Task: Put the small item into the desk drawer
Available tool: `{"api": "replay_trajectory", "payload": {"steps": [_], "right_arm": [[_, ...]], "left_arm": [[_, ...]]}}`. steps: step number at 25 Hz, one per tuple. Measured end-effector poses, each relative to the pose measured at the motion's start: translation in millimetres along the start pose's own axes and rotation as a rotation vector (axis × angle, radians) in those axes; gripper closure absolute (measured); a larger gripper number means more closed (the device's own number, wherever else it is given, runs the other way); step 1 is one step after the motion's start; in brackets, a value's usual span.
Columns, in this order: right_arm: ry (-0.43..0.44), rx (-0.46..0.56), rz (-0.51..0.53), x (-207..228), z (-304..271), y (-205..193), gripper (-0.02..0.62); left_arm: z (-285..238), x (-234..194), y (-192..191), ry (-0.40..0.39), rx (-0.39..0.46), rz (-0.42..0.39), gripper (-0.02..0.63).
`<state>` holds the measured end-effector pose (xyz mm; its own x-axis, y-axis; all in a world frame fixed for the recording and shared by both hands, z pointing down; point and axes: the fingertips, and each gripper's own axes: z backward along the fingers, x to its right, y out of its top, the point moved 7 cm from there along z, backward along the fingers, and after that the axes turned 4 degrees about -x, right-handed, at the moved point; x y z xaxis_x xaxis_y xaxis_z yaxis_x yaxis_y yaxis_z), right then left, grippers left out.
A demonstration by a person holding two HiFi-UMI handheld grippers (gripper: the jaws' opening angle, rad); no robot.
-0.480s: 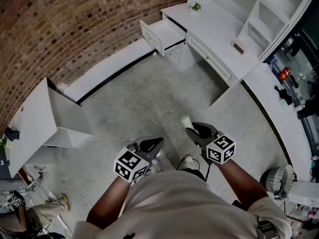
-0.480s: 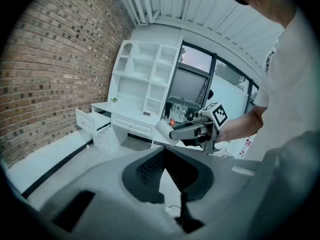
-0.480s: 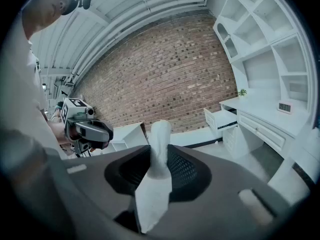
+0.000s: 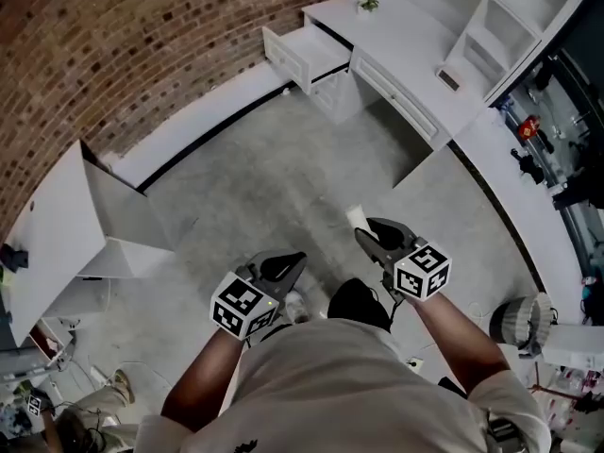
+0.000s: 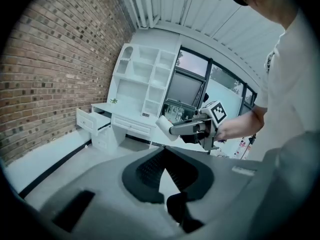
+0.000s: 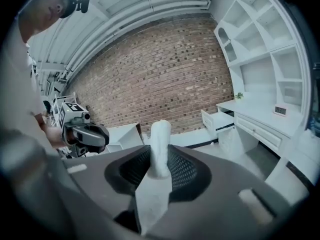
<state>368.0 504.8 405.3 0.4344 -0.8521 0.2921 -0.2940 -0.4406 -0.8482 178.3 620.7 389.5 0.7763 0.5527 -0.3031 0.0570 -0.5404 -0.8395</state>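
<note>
My right gripper [image 4: 366, 237] is shut on a small white cylinder-shaped item [image 4: 356, 218], which sticks out past the jaw tips. In the right gripper view the item [image 6: 160, 143] stands between the dark pads [image 6: 182, 170]. My left gripper [image 4: 291, 262] is shut with nothing in it and hangs level with the right one, over the concrete floor. The white desk [image 4: 406, 59] stands far ahead by the brick wall. Its top left drawer [image 4: 304, 57] is pulled open, also seen as the drawer [image 6: 221, 120] and the drawer [image 5: 89, 120]. Both grippers are well short of it.
A white cabinet [image 4: 57, 239] with an open door stands at the left. White shelving [image 4: 510, 8] rises over the desk, with a small plant [image 4: 366, 3] on the desktop. A counter with clutter [image 4: 543, 149] runs along the right, and a round bin [image 4: 517, 324] sits near it.
The view has shifted slightly, so the desk sits a little higher and further left. Both grippers keep their pose, and the right one still holds the white item.
</note>
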Motion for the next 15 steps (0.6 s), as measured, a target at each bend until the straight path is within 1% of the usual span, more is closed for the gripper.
{"api": "replay_trajectory", "payload": {"steps": [5,9,12,15], "right_arm": [[-0.041,0.051,-0.098,2,-2,4,0.471],[-0.070,0.079,-0.169,19,-8,8,0.471],[-0.080,0.090,-0.196,35,-20,14,0.471],[-0.070,0.092,-0.198,54,-39,27,0.471]], "left_arm": [[1,-5,-4,-0.021,0.000,0.013,0.601],[-8,-17,4,-0.022,-0.002,0.005,0.600],[-17,-33,11,-0.015,-0.001,-0.004,0.600],[-29,-53,21,-0.004,-0.005,-0.001,0.600]]}}
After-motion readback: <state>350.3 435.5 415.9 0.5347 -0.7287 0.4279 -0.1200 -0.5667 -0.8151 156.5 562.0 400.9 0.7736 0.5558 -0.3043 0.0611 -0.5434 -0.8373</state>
